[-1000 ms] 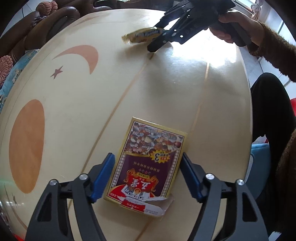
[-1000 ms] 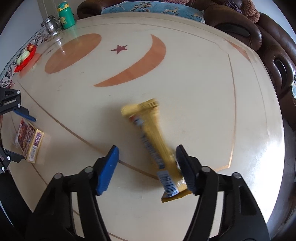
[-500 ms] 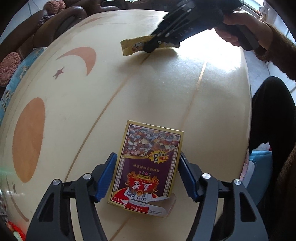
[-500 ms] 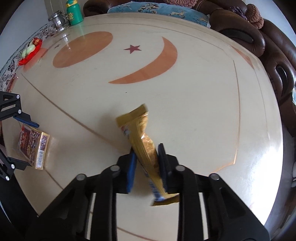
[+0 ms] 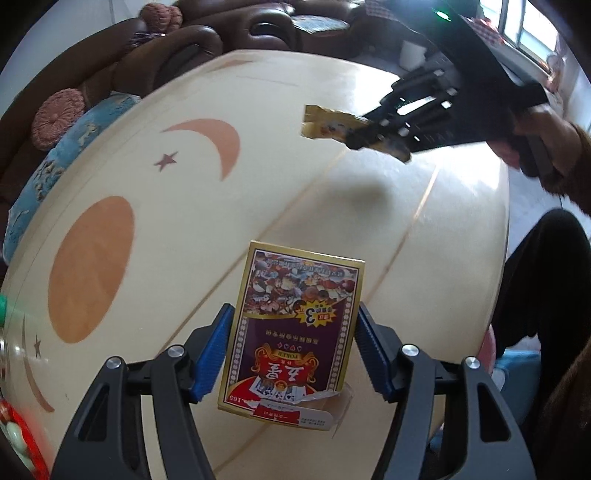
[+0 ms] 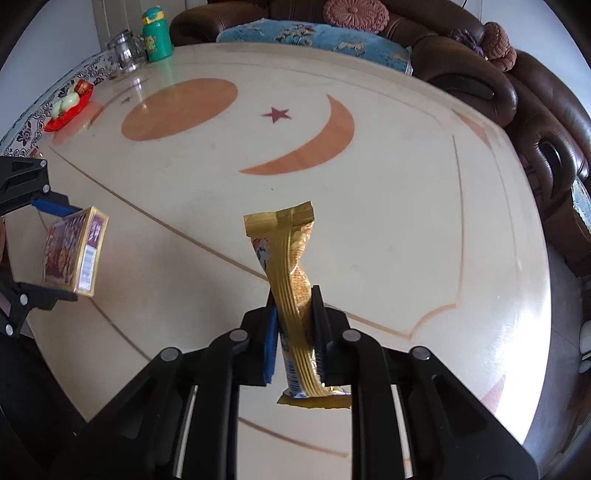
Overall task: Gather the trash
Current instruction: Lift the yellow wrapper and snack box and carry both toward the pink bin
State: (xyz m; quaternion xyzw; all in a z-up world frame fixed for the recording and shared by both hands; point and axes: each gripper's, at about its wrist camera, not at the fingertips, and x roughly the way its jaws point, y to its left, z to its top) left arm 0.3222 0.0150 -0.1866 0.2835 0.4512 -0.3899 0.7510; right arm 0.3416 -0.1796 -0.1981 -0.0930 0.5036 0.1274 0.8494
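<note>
My left gripper (image 5: 293,347) is shut on a torn playing-card box (image 5: 295,328), yellow-edged with a purple and red face, and holds it lifted above the round table (image 5: 332,206). The box also shows at the far left of the right wrist view (image 6: 74,254), clamped between the left gripper's blue pads. My right gripper (image 6: 293,325) is shut on a gold snack wrapper (image 6: 291,266) and holds it upright above the table. The wrapper and right gripper also show in the left wrist view (image 5: 332,123), at the upper right.
The cream table has orange moon, star and oval inlays (image 6: 314,144). At its far left edge stand a green bottle (image 6: 157,35), a glass jar (image 6: 125,53) and a red tray (image 6: 70,107). Brown sofas (image 6: 535,103) ring the table.
The right gripper closed on the wrapper and lifted it off the table. The left gripper closed on the card box and raised it off the table.
</note>
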